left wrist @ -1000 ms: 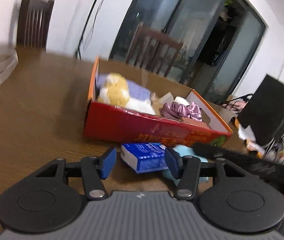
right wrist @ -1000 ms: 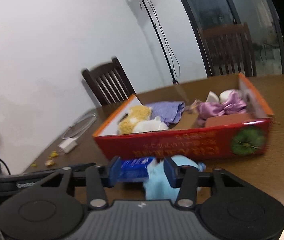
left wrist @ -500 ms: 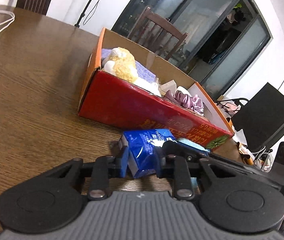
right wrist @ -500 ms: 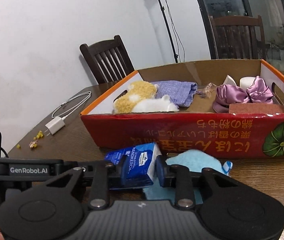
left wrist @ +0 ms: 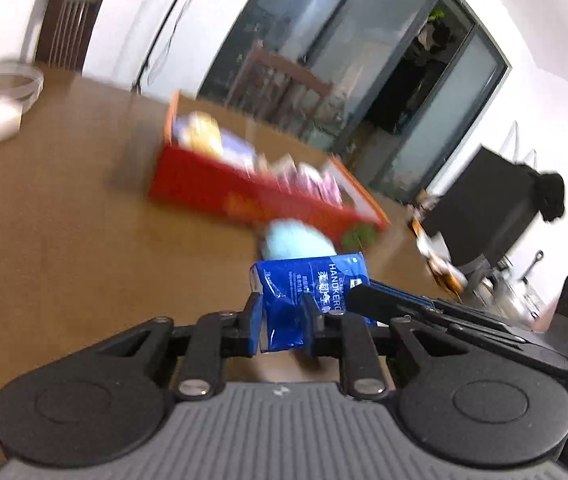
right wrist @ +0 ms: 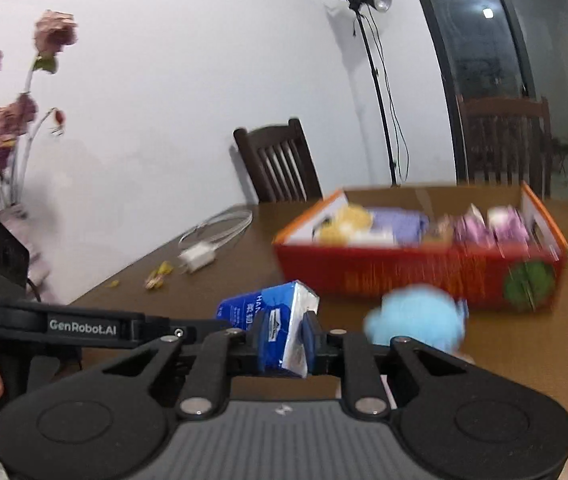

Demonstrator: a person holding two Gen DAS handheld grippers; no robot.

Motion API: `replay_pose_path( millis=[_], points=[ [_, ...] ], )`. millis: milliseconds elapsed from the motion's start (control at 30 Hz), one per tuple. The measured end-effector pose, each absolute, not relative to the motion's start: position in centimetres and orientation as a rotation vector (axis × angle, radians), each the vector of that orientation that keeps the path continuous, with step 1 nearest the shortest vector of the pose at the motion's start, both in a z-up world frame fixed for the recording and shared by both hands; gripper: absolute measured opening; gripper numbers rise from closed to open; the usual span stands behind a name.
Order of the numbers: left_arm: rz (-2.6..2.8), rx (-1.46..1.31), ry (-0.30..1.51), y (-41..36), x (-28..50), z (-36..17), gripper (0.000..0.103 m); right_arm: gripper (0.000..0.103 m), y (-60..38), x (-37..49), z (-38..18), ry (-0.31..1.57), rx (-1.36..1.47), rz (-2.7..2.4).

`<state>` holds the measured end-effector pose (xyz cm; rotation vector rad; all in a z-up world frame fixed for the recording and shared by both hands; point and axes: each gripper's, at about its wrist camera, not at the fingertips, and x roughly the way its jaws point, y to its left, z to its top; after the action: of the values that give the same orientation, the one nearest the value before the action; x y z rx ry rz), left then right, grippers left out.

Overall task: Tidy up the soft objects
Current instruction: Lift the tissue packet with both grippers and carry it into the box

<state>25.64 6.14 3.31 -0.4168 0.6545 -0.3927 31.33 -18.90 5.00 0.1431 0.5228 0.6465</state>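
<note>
On the left we see a white charger [right wrist: 198,259] lying on the brown table [left wrist: 64,248]. Our left gripper [left wrist: 282,330] and right gripper [right wrist: 284,340] both clench the blue tissue pack [left wrist: 304,292], jaws closing. Further right, a blue plush toy [right wrist: 416,318] lies just before the red box [right wrist: 416,276].

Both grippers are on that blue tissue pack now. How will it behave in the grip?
The blue tissue pack will probably squash: its wrapper creases between the closing left gripper. The glossy film may slip. It looks light, lifted between both, the right gripper pinching its end.
</note>
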Motion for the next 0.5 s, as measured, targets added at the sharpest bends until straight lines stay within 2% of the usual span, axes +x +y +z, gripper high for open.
replay_pose_path(
  millis=[167,333,467,500],
  points=[
    [-0.450,-0.378,0.749,3.0,20.5,1.4,0.020,0.018,-21.7,25.0,3.2,0.628,0.165,0.594],
    [-0.496,-0.376,0.775,1.7,19.5,0.6,0.024,0.021,-24.0,22.0,2.1,0.656,0.193,0.557],
    [-0.498,-0.357,0.763,1.8,19.3,0.9,0.040,0.022,-24.5,21.2,1.9,0.629,0.200,0.541],
    [-0.494,-0.357,0.760,1.9,19.1,1.0,0.041,0.024,-24.5,21.1,2.0,0.619,0.203,0.538]
  ],
)
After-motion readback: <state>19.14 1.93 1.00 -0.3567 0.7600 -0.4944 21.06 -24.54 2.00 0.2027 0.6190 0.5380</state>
